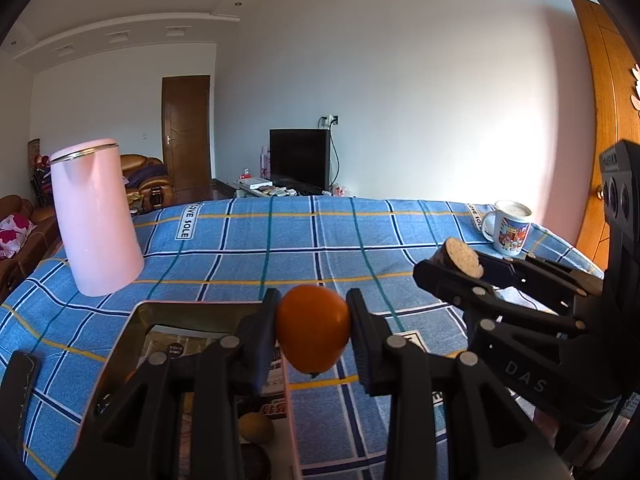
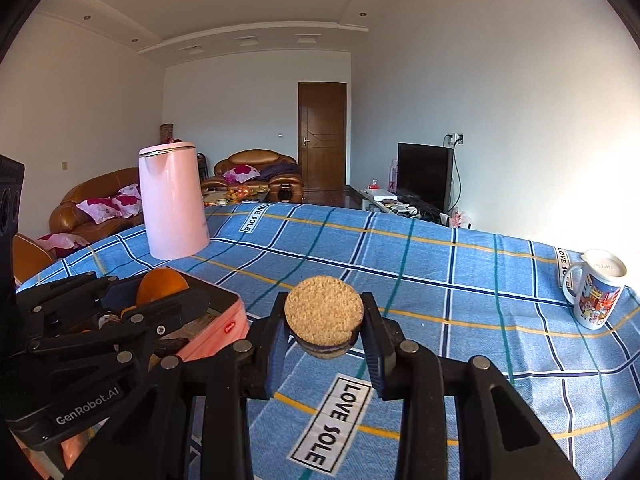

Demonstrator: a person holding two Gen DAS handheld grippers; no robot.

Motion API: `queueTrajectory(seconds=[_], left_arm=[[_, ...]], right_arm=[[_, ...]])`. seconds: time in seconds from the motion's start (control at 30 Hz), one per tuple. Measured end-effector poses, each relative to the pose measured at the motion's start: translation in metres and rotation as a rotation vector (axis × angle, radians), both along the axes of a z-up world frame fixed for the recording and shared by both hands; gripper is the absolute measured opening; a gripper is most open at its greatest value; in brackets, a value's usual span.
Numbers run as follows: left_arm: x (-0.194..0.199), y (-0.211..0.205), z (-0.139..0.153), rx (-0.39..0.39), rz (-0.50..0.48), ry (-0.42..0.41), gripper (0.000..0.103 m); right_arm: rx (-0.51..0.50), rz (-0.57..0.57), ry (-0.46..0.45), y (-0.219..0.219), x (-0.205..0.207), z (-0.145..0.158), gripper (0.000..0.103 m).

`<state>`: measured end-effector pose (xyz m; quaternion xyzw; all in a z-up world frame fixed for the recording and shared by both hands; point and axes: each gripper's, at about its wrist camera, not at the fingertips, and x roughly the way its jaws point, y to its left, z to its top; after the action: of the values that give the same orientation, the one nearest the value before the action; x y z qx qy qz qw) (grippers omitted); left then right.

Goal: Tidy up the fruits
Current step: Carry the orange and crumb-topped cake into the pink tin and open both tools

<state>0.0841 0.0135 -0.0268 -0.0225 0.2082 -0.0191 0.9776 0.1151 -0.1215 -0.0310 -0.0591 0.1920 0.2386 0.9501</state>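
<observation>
My left gripper is shut on an orange fruit and holds it above the right edge of a pink tin box. The fruit also shows in the right wrist view. Inside the box lie a brown kiwi and a dark round item. My right gripper is shut on a round cork-topped piece, held above the blue checked tablecloth. It shows in the left wrist view at the right.
A tall pink kettle stands at the table's far left. A printed mug stands at the far right, near the edge. The pink box sits left of my right gripper. A wooden door is at the right.
</observation>
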Motion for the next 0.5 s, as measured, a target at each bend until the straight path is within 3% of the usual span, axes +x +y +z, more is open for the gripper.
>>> queueTrajectory(seconds=[0.5], left_arm=[[-0.006,0.043,-0.005,-0.005,0.082,0.028,0.035]], right_arm=[[-0.024,0.093,0.006,0.053,-0.005,0.002,0.036]])
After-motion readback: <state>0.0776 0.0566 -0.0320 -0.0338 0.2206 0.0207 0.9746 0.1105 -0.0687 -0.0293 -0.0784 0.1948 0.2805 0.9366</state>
